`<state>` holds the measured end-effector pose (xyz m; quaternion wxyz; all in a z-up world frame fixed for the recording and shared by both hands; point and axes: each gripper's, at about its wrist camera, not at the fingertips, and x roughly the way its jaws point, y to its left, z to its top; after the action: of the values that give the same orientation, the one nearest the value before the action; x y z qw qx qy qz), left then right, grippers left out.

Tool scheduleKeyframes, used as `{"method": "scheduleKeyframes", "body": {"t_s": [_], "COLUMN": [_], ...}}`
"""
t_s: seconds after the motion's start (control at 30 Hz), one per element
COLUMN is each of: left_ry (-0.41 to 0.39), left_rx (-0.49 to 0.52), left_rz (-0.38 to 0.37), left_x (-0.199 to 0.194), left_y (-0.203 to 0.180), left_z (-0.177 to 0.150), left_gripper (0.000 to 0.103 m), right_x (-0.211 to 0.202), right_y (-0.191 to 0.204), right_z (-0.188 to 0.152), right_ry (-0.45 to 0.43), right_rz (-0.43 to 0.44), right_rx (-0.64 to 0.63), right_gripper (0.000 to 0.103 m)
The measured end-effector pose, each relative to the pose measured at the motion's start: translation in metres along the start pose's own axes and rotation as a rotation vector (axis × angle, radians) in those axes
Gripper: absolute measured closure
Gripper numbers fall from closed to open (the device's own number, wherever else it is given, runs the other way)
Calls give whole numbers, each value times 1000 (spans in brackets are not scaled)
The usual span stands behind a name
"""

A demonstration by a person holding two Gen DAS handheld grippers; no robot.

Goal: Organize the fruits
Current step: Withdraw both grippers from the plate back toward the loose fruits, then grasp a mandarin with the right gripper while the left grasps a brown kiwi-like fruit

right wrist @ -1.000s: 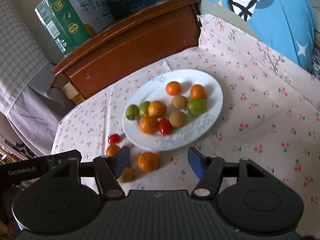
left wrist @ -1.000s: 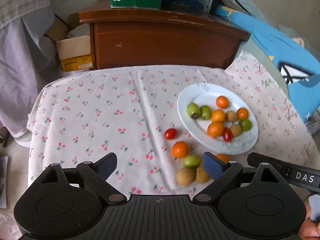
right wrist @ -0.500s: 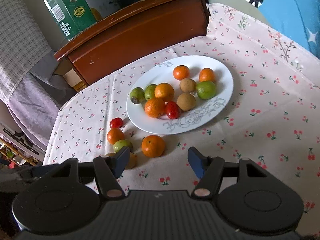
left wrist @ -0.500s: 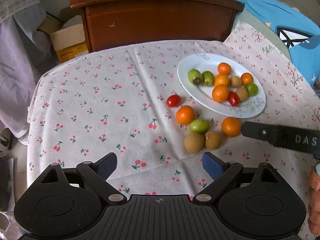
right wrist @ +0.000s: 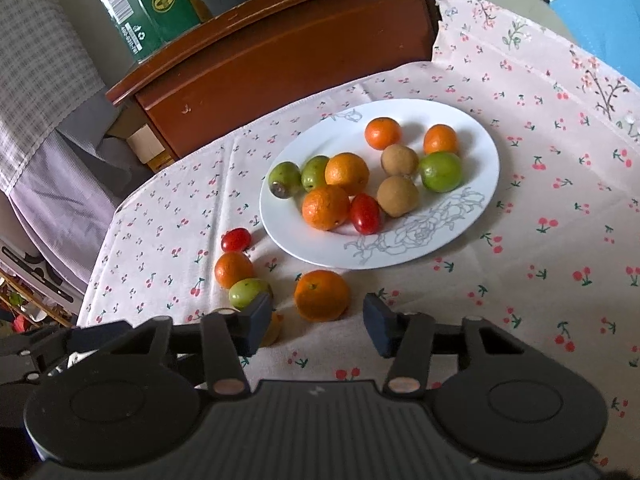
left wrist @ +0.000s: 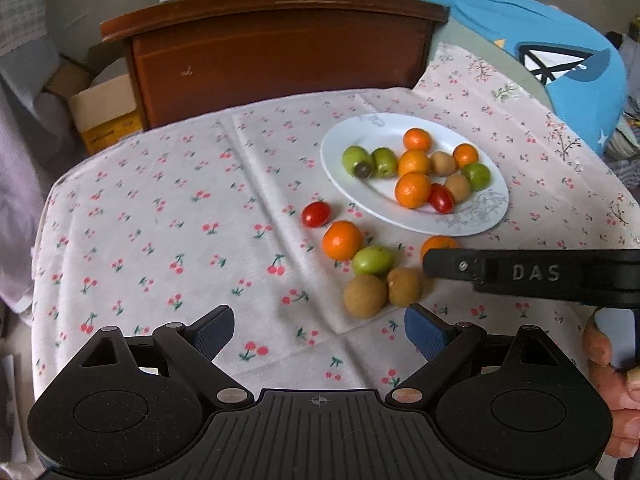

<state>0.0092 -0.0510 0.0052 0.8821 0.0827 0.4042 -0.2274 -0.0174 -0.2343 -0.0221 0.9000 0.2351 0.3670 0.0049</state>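
The right gripper [right wrist: 316,322] has just been closing its jaws, and they now stand part-way in, either side of a loose orange [right wrist: 322,295] that lies on the cloth just ahead of the fingertips. A gap shows between each pad and the peel, so nothing is clamped yet. The left gripper [left wrist: 319,330] hangs with its jaws wide apart and empty, and 2 brown fruits [left wrist: 365,295] rest just beyond its right fingertip.

Ahead of the right gripper, past the orange, sits the white plate [right wrist: 476,216] with 10 fruits already on it. To the left of its left finger lie a green fruit [right wrist: 249,293], a second orange [right wrist: 233,269] and a cherry tomato [right wrist: 236,239], all on the tablecloth [right wrist: 540,248].

The orange looks light and round, with a firm, dimpled peel that should give the pads fair purchase (it will roll if nudged off-centre, since the cloth is flat). I would take it across its widest girth, pads level on opposite sides, with moderate squeeze. The tomato is another matter: smooth, thin-skinned and likely to burst, so a gentle grip along its short axis. The brown fruits appear hard-shelled and should tolerate a firmer hold.
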Motion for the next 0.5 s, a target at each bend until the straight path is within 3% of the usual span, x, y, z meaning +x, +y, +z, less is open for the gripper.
{"method": "scheduleKeyframes", "body": {"t_s": [0.2, 0.5], "left_ry": [-32, -34], "left_rx": [66, 139], "left_rz": [-14, -42], "left_x": [4, 18], "left_y": [-6, -11], "left_z": [1, 0], "left_gripper": [10, 11], "right_x": [3, 1], "right_y": [-2, -8], "right_z": [0, 1], "right_ry": [4, 11], "right_rz": [-4, 2], "right_rx": [8, 29], "right_gripper": [73, 76]}}
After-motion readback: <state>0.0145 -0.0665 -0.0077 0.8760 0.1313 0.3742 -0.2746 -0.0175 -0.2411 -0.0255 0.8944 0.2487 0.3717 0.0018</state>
